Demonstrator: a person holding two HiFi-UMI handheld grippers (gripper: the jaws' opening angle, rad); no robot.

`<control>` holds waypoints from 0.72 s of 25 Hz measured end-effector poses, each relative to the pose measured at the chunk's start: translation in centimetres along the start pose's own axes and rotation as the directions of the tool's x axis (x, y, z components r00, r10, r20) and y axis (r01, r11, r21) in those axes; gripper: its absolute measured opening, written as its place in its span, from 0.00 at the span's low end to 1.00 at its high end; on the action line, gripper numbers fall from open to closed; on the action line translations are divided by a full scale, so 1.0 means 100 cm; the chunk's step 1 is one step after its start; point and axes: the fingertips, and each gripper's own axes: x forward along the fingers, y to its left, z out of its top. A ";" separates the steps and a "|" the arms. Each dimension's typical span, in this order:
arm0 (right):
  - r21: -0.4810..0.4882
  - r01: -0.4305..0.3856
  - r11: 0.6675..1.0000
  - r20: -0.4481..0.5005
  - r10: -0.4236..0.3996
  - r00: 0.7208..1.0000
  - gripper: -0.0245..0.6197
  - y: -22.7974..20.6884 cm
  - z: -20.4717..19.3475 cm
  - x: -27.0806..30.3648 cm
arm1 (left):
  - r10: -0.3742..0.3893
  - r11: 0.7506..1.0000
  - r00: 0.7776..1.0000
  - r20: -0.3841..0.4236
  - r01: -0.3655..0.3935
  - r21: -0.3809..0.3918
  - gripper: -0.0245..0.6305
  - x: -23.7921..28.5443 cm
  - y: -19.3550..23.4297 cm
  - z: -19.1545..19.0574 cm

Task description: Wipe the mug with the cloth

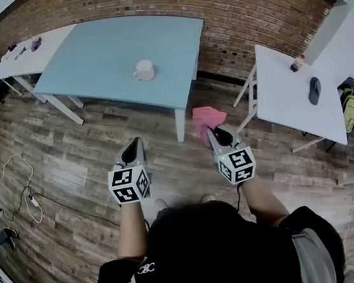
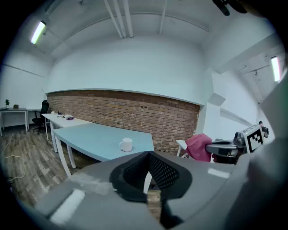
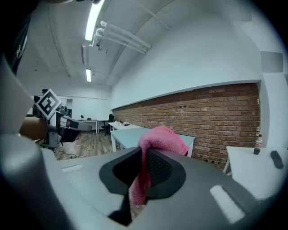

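Note:
A white mug (image 1: 144, 70) stands on the light blue table (image 1: 96, 58), handle to the left; the left gripper view also shows the mug (image 2: 126, 144) well ahead on the table. My left gripper (image 1: 133, 145) is shut with nothing between its jaws, held over the wooden floor short of the table. My right gripper (image 1: 214, 133) is shut on a pink cloth (image 1: 207, 118), which bunches above the jaws and hangs down between them. In the right gripper view the cloth (image 3: 155, 146) hides part of the table. Both grippers are far from the mug.
A white table (image 1: 295, 88) at the right holds a small bottle (image 1: 297, 63) and a dark object (image 1: 314, 90). Another white table (image 1: 22, 57) stands at the far left. A brick wall (image 1: 256, 6) runs behind. Cables (image 1: 23, 188) lie on the floor at the left.

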 end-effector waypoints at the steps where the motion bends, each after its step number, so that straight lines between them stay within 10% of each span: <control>1: 0.004 0.004 1.000 0.009 -0.004 1.000 0.09 0.001 0.001 0.001 | 0.001 1.000 1.000 -0.002 -0.001 0.002 0.05 -0.001 0.001 -0.001; 18: 0.066 0.085 0.994 0.004 -0.085 0.996 0.09 0.031 -0.003 0.009 | -0.049 0.997 0.999 -0.019 0.050 0.054 0.05 -0.009 0.027 0.000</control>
